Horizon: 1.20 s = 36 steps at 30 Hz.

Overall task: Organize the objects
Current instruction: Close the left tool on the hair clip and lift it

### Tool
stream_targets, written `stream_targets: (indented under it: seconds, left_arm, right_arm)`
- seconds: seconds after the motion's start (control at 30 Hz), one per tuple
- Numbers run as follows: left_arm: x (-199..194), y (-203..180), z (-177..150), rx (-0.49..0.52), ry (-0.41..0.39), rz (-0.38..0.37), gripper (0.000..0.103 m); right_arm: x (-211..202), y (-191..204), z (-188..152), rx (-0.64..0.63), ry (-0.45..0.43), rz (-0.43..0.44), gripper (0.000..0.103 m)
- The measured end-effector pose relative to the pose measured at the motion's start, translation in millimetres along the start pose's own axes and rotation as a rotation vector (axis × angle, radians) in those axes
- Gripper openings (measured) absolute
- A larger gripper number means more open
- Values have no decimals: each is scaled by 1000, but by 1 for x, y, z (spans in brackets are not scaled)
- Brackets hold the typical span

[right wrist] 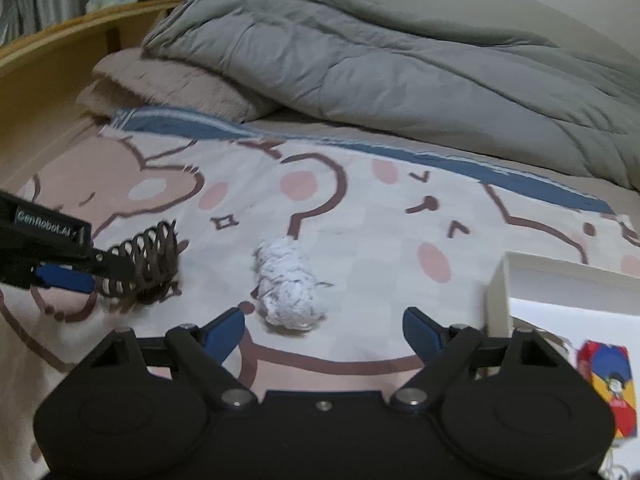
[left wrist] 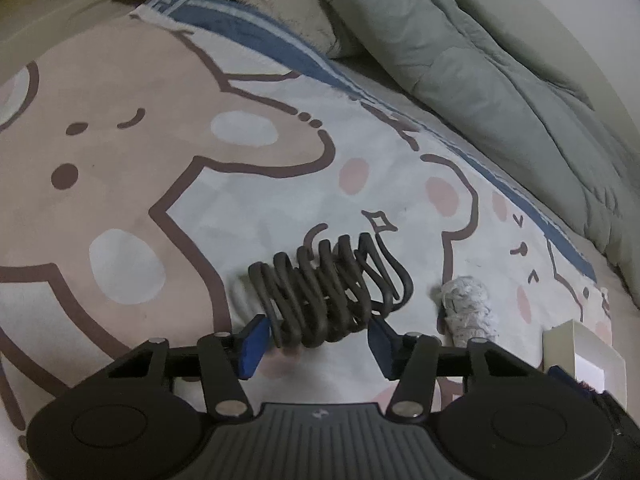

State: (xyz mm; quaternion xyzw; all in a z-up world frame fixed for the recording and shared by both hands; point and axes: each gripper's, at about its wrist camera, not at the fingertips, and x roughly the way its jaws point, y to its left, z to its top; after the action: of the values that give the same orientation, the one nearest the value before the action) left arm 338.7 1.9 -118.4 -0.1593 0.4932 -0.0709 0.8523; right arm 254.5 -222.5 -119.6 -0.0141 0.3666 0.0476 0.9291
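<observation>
A bed spread with a cartoon-bear blanket (left wrist: 132, 184) is shown from both wrist cameras. In the left wrist view, the left gripper (left wrist: 318, 338) is seen at 6 o'clock with its blue pads (left wrist: 253, 344) set on either side of a dark coiled wire object (left wrist: 326, 286), which lies on the blanket just above the frame's centre-bottom; the left pad appears to touch the coil's near end and the right pad sits just beside it, though a firm clamp cannot be confirmed. A small white knitted bundle (left wrist: 468, 312) is seen at 4 o'clock of the coil, near it but apart, and the corner of a white box (left wrist: 560, 344) is visible at the right edge. In the right wrist view, the right gripper (right wrist: 324, 330) is held with its fingers wide apart and nothing between them, the white knitted bundle (right wrist: 288, 284) lying just beyond the tips at 12 o'clock. The left gripper (right wrist: 80, 270) is seen at 9 o'clock against the coiled wire object (right wrist: 148, 264). A white box (right wrist: 568, 276) lies at 3 o'clock, with a colourful carton (right wrist: 608, 384) at 4 o'clock. A rumpled grey duvet (right wrist: 400, 64) and a beige pillow (right wrist: 172, 84) are piled at 12 o'clock.
</observation>
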Motion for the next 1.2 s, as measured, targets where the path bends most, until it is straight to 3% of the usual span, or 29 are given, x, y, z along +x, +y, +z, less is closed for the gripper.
stream_targets:
  seconds: [0.4,0.47,0.53,0.63,0.67,0.73,1.0,1.1,1.2]
  left_arm:
    - [12,7,6,-76,-17,-60,42]
    - [11,3,6,-57,-31,-55,40]
    - [8,-3,6,-27,-45,-44,39]
    - [2,-10,5,18,-62,-21,35]
    - [-1,-10,5,22,-65,-27,18]
    - [-6,-11,6,6,-55,-48,11]
    - [-30,-16,-2,105,-67,18,8]
    - [-42,-21,-7,213,-88,73,8]
    - [-56,-32,-15,397,-131,171,7]
  right_arm:
    - [30,13,-2,-57,29,84,77]
    - [33,15,-2,-63,34,86,70]
    - [35,16,-3,-74,47,89,47]
    - [36,16,-2,-89,75,60,31]
    - [35,15,-2,-90,76,59,30]
    - [30,13,-2,-92,73,58,18]
    - [-3,11,-3,-105,56,48,8]
    - [-17,13,-6,-118,53,57,8]
    - [-26,13,-7,-108,49,66,9]
